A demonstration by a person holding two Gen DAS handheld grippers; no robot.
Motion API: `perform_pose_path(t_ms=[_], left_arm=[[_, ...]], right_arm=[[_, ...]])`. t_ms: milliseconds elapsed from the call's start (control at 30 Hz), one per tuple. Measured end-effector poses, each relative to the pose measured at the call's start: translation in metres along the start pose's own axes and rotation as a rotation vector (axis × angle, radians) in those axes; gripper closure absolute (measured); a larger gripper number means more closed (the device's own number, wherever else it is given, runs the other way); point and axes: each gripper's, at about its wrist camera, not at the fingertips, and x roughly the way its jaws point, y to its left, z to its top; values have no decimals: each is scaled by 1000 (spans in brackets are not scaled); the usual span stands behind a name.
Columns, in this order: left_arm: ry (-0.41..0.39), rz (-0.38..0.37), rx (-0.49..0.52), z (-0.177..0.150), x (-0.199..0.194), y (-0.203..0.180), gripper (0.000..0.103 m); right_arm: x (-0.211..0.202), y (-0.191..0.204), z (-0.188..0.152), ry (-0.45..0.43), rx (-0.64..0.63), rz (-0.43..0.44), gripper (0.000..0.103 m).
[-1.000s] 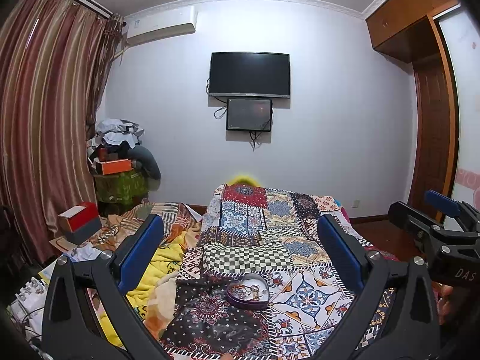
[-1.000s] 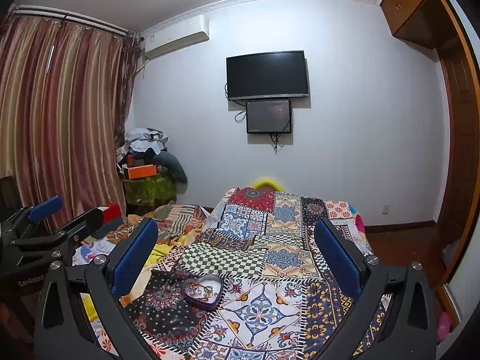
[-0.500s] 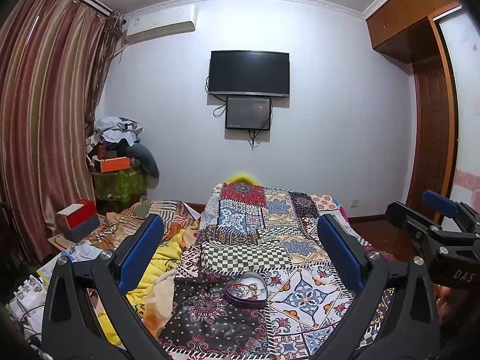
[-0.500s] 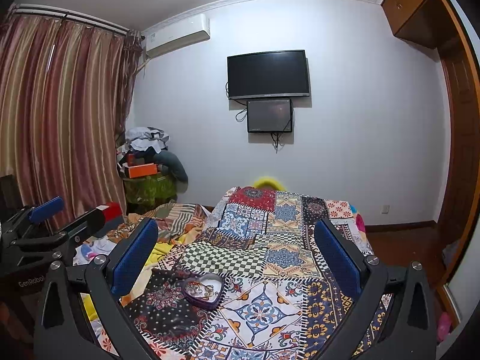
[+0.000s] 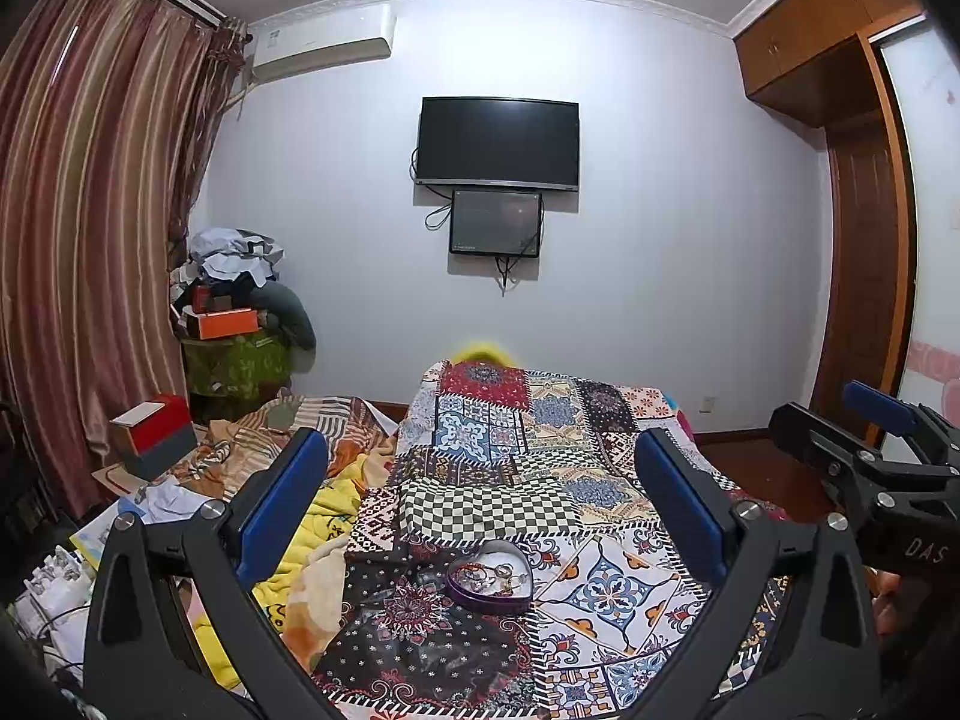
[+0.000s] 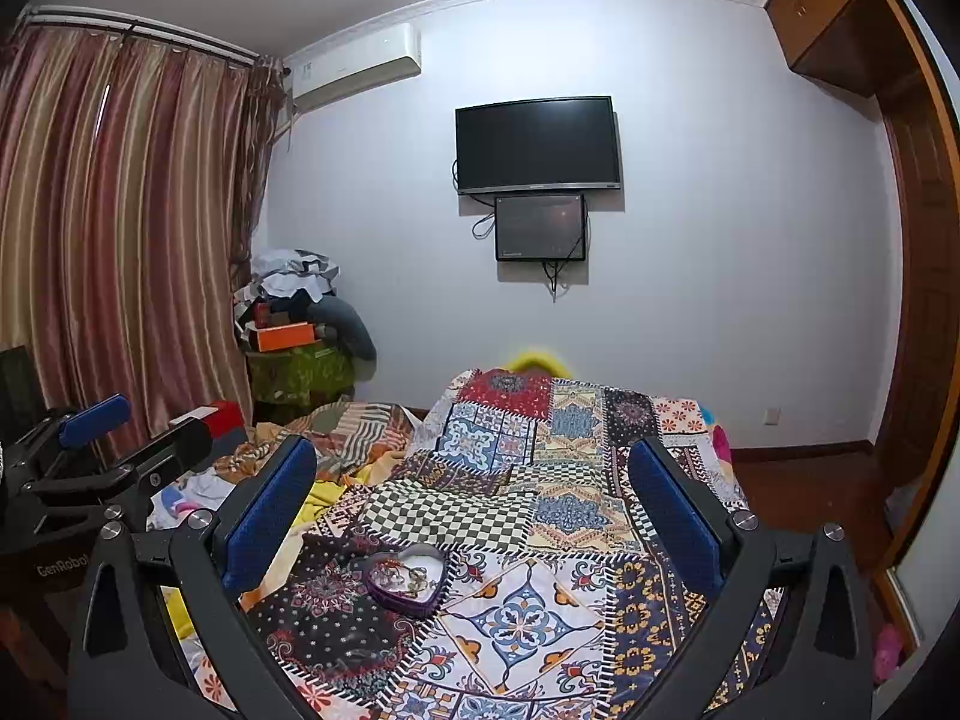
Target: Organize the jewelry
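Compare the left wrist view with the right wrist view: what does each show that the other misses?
Only the left wrist view shows the right gripper at its right edge and the grey base under the red box. Only the right wrist view shows the left gripper at its left edge and a pink object on the floor. Both show open blue-padded fingers, the heart-shaped tin of jewelry on the patchwork quilt, and the TV.

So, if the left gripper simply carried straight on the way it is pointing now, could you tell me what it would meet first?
The left gripper, open and empty, looks out above the patchwork quilt, level with the far wall. The heart-shaped tin sits lower. Probably it would brush the quilt's raised far end, though depth is unclear.
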Motion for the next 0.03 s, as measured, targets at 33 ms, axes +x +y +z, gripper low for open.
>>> perform_pose_path(t_ms=[33], left_arm=[[1,3,-1,0,1,1,1]], right_arm=[[1,-1,0,1,0,0,0]])
